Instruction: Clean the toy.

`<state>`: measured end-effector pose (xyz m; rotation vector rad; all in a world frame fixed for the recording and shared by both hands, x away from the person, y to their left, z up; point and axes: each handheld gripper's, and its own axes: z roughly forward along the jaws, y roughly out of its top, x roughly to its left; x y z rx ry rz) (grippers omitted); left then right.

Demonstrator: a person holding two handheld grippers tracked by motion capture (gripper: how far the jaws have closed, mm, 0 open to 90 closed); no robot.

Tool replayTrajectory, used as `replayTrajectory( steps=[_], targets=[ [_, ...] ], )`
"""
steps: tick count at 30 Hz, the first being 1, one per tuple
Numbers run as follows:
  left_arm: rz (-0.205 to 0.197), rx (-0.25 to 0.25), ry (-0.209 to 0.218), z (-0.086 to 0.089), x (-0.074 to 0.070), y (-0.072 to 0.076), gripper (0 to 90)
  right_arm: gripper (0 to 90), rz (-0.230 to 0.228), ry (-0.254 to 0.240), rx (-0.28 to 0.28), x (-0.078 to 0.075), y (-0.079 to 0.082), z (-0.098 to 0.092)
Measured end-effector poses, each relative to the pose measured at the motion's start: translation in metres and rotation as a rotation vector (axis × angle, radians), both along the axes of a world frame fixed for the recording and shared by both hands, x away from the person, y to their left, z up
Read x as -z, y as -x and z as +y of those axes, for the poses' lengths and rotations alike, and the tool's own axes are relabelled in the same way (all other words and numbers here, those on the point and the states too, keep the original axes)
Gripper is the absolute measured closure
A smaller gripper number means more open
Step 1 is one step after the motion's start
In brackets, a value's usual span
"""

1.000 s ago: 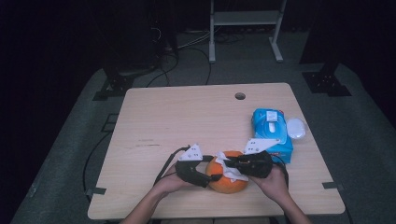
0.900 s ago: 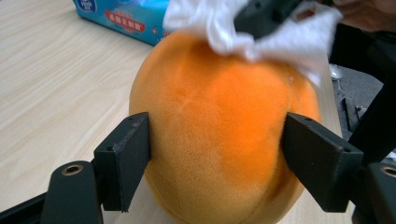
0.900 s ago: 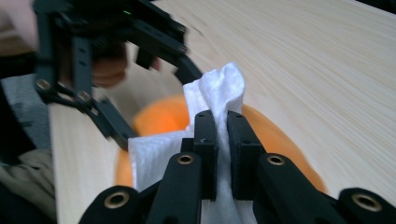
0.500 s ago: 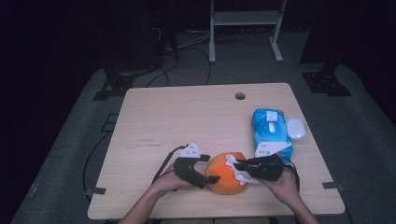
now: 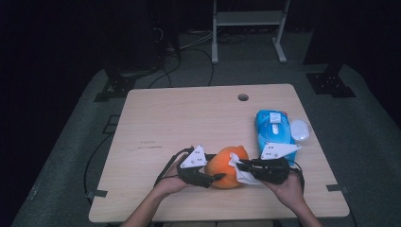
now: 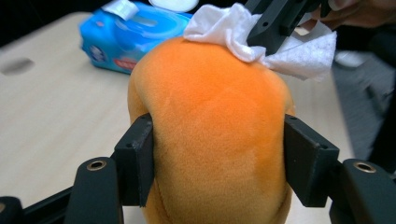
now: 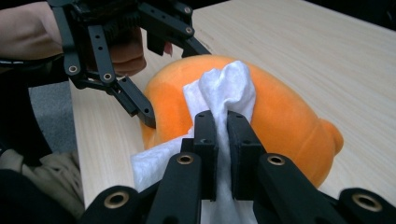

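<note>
While left gripper clamps the orange plush toy steady near table's edge | right gripper pinches crumpled white wipe against it, likely cleaning.

Blue wipes pack w/ white lid beside it, table's right edge.

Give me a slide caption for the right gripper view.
Right gripper pinches a white wipe against an orange plush toy.
</note>
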<state>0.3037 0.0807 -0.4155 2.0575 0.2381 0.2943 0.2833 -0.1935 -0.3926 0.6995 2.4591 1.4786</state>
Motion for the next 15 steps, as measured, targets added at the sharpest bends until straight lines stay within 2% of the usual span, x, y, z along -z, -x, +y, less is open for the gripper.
replayTrajectory(
  steps=[1,3,4,6,8,9,13,15],
  targets=[
    [0.005,-0.006,-0.011,0.001,0.002,-0.001,33.7,82.7,0.000,0.006,0.003,0.002,-0.001,0.002],
    [0.054,-0.007,-0.006,0.004,0.009,-0.006,26.9,82.8,0.019,0.017,0.001,0.009,-0.007,0.007],
    [0.099,-0.019,0.019,0.007,0.011,-0.010,22.7,82.9,0.030,0.013,-0.001,0.013,-0.009,0.008],
    [0.165,-0.044,0.071,0.012,0.012,-0.016,16.1,82.9,0.050,0.001,0.000,0.019,-0.015,0.009],
    [0.203,-0.071,0.073,0.012,0.013,-0.019,14.8,82.9,0.049,0.000,0.002,0.018,-0.016,0.010],
    [0.216,-0.067,0.076,0.012,0.014,-0.019,16.6,82.9,0.045,0.006,0.005,0.018,-0.015,0.011],
    [0.158,-0.047,0.052,0.007,0.016,-0.013,29.0,83.0,0.006,0.031,0.007,0.012,-0.009,0.018],
    [0.127,-0.028,0.037,0.000,0.015,-0.009,30.5,83.0,-0.010,0.007,-0.015,0.006,-0.007,0.024]
  ],
)
